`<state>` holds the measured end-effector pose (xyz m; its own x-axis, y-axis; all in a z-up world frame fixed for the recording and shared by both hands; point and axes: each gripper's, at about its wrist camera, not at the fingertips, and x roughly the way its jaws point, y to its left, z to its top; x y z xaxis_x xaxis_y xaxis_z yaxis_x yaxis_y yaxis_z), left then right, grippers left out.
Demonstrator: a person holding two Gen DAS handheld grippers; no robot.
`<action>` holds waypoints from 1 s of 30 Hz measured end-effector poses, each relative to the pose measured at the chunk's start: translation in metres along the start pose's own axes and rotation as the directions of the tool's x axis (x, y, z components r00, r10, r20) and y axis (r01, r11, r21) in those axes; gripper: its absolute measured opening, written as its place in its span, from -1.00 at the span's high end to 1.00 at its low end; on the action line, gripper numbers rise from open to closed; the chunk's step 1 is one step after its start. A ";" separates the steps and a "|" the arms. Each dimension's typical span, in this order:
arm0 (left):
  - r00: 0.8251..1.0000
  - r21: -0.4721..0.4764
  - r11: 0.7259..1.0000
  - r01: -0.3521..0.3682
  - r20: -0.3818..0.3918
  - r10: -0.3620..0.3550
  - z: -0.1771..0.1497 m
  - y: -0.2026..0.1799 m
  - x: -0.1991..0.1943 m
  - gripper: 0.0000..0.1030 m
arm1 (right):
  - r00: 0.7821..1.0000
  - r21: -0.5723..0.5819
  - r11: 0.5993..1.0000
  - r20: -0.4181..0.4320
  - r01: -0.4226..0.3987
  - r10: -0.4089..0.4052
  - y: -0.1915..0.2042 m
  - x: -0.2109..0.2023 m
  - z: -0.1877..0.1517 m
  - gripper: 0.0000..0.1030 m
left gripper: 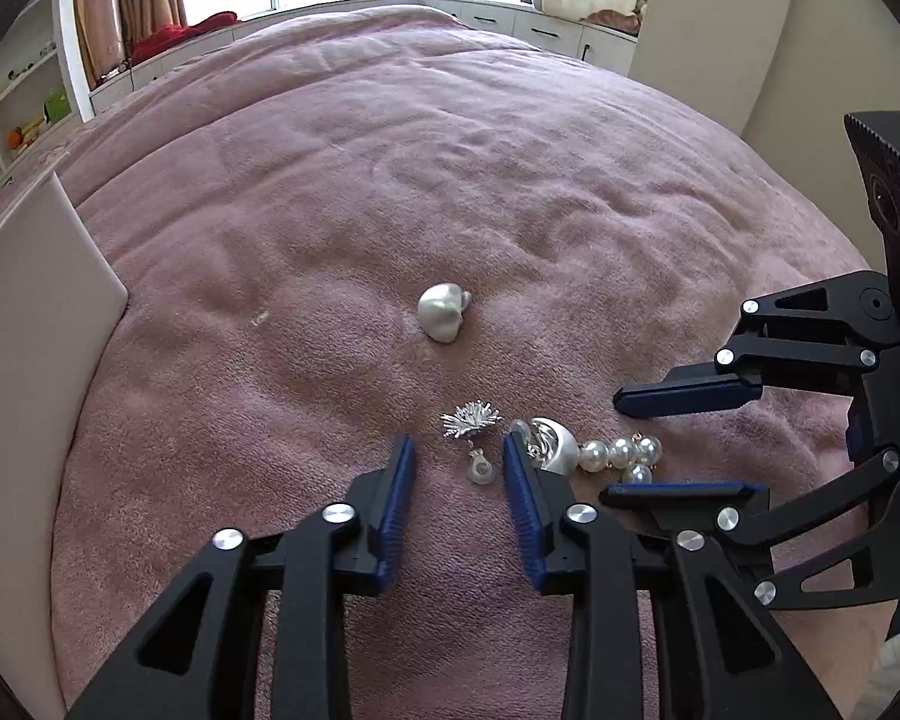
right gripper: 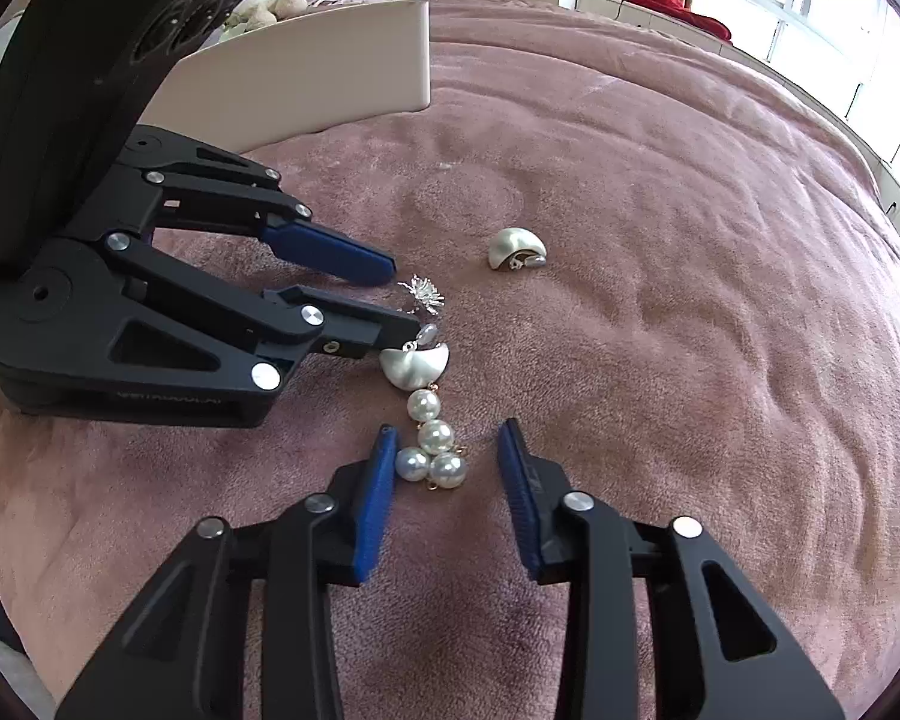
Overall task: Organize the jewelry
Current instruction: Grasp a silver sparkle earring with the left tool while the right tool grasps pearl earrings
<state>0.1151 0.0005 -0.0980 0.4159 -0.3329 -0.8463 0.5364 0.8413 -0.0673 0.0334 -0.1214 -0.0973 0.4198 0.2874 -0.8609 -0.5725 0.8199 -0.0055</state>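
On the pink blanket (left gripper: pixel 450 180) lies a silver starburst earring (left gripper: pixel 471 418) (right gripper: pixel 423 294) with a small clear backing (left gripper: pixel 481 468). My left gripper (left gripper: pixel 459 443) (right gripper: pixel 403 295) straddles both, its pads apart from them, open. A pearly shell earring (left gripper: pixel 555 450) (right gripper: pixel 414 367) rests just outside its right finger. Joined below the shell is a string of pearls (left gripper: pixel 621 453) (right gripper: pixel 435 444). It lies between the fingers of my right gripper (right gripper: pixel 447 431) (left gripper: pixel 612 449), which stands open; the left pad is close to one pearl, the right pad clear. A second shell earring (left gripper: pixel 443 311) (right gripper: pixel 513 247) sits alone farther off.
A white box (left gripper: pixel 30 330) (right gripper: pixel 330 60) stands on the blanket left of the jewelry. Both grippers crowd the same small patch, fingers nearly crossing. Shelves, windows and a low cabinet ring the bed's far side.
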 end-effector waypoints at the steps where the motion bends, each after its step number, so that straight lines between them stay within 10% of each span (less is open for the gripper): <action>1: 1.000 0.002 1.000 0.000 -0.002 0.000 0.000 0.000 0.000 0.44 | 1.000 0.000 1.000 -0.003 -0.006 0.006 0.000 0.000 0.000 0.50; 7: 1.000 -0.018 1.000 0.003 -0.006 -0.003 -0.003 0.005 -0.001 0.72 | 1.000 0.005 1.000 -0.002 -0.019 0.019 0.001 -0.002 -0.002 0.55; 30: 0.993 -0.052 0.997 -0.054 0.105 0.060 0.001 0.015 -0.054 0.73 | 0.994 0.032 0.998 0.094 -0.055 0.051 -0.005 -0.054 0.011 0.55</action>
<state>0.1016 0.0309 -0.0528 0.5218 -0.3248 -0.7888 0.4737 0.8794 -0.0487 0.0217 -0.1354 -0.0453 0.4539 0.3743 -0.8086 -0.5721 0.8182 0.0575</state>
